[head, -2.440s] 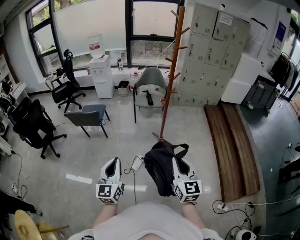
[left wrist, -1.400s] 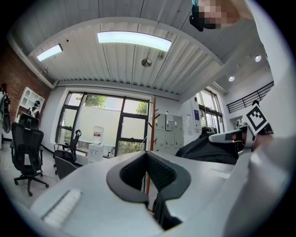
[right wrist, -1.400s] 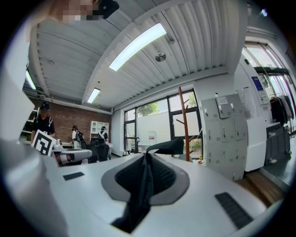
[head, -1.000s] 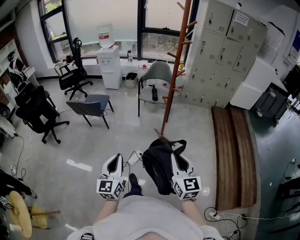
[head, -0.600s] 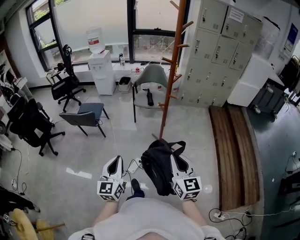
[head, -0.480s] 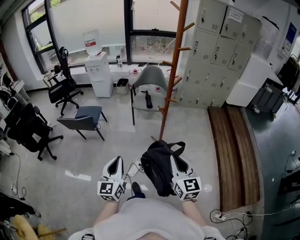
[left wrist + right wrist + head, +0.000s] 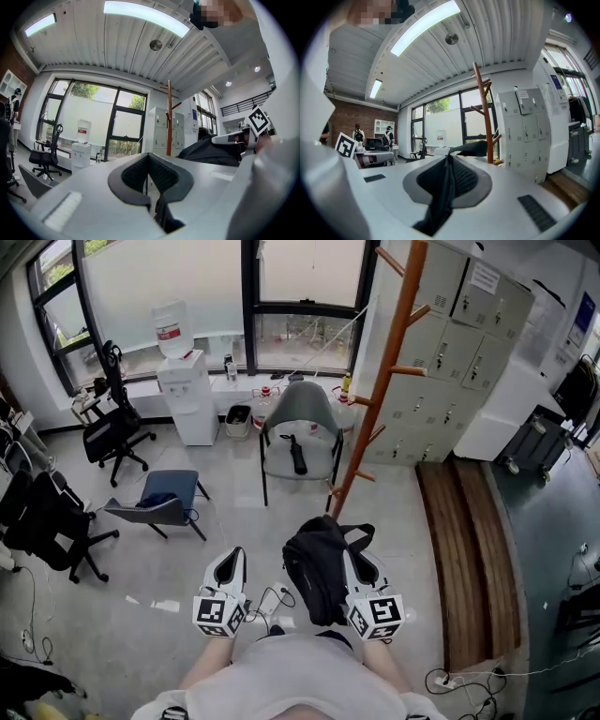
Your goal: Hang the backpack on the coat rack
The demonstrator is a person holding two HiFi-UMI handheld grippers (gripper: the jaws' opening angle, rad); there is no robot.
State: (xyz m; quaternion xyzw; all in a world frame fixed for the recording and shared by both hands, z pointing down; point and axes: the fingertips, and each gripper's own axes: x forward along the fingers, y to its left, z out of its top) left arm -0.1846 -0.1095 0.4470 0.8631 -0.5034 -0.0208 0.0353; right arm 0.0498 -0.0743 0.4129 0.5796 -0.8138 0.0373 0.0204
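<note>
head: high, steeply down | gripper views: low, level, forward | shared: coat rack (image 7: 380, 381)

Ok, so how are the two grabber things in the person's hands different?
The right gripper has its jaws shut on the black backpack's strap, while the left gripper has its jaws shut on nothing. The backpack hangs against the right gripper and hides part of it, but the left gripper shows whole. Both are white and point the same way, ahead of the person.
</note>
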